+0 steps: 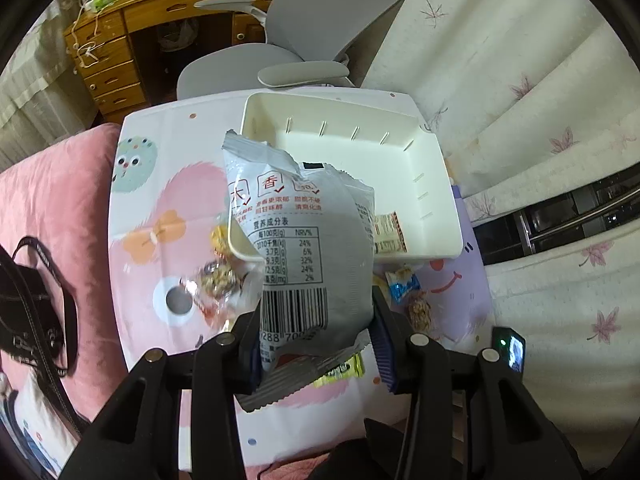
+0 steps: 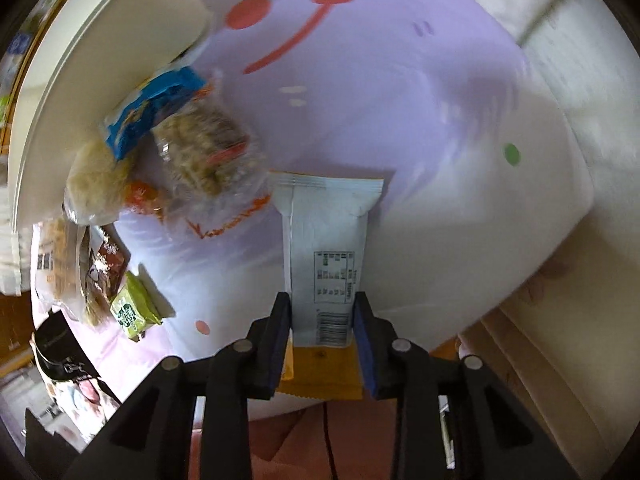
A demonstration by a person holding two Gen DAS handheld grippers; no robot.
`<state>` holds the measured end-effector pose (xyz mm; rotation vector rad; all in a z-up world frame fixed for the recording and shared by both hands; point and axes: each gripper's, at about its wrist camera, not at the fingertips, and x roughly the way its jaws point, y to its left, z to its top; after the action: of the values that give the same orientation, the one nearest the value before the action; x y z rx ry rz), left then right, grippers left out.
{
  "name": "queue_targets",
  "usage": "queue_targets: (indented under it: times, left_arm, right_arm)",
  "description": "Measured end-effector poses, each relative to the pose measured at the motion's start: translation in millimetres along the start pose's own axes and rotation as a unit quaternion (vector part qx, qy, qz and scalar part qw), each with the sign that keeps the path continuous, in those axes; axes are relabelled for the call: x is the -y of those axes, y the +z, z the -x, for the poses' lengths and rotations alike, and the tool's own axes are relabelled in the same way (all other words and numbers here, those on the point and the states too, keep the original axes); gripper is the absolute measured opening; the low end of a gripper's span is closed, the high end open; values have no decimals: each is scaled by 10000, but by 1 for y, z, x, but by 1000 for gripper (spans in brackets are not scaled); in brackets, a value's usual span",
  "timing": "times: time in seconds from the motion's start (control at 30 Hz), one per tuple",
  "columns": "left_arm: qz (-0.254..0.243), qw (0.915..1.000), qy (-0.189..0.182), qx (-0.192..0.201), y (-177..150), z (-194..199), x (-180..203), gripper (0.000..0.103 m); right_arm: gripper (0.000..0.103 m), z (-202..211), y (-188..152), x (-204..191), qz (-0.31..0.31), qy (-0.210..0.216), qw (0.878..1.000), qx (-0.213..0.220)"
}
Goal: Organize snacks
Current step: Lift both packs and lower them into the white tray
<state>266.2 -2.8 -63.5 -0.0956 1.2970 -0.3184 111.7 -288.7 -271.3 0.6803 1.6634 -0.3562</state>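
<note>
My left gripper (image 1: pixel 316 340) is shut on a grey snack bag (image 1: pixel 300 248) with a barcode and holds it up above the cartoon-print table (image 1: pixel 160 200), in front of a cream storage box (image 1: pixel 352 160). One small packet (image 1: pixel 390 234) lies in the box. My right gripper (image 2: pixel 322 328) is shut on a white and yellow snack packet (image 2: pixel 326 248) just above the table (image 2: pixel 440 160). Loose snacks lie to its left: a blue packet (image 2: pixel 156 108), a clear-wrapped nut bar (image 2: pixel 204 148) and a green packet (image 2: pixel 132 310).
Several wrapped snacks (image 1: pixel 216 280) lie on the table left of the box, and more (image 1: pixel 412 292) lie in front of it. A grey office chair (image 1: pixel 320 40) and a wooden desk (image 1: pixel 132 40) stand behind. A black bag (image 1: pixel 32 304) lies on pink bedding.
</note>
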Motion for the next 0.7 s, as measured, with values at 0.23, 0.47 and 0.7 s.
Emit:
queue_targets:
  times: [0.23,0.47,0.7]
  left_arm:
    - [-170,9998,-78,-86,27,-21,-1,42]
    - [-420,9989,-139,-123,45,-41,0,42]
    - [-712,9970,-313,66,63,-58,-4,42]
  right_arm:
    - [31,29,-2,31,-415,160,9990,75]
    - [31,86,17,34,-498,442,9950,740]
    - [31,140,58,-18,-166,374,9833,1775]
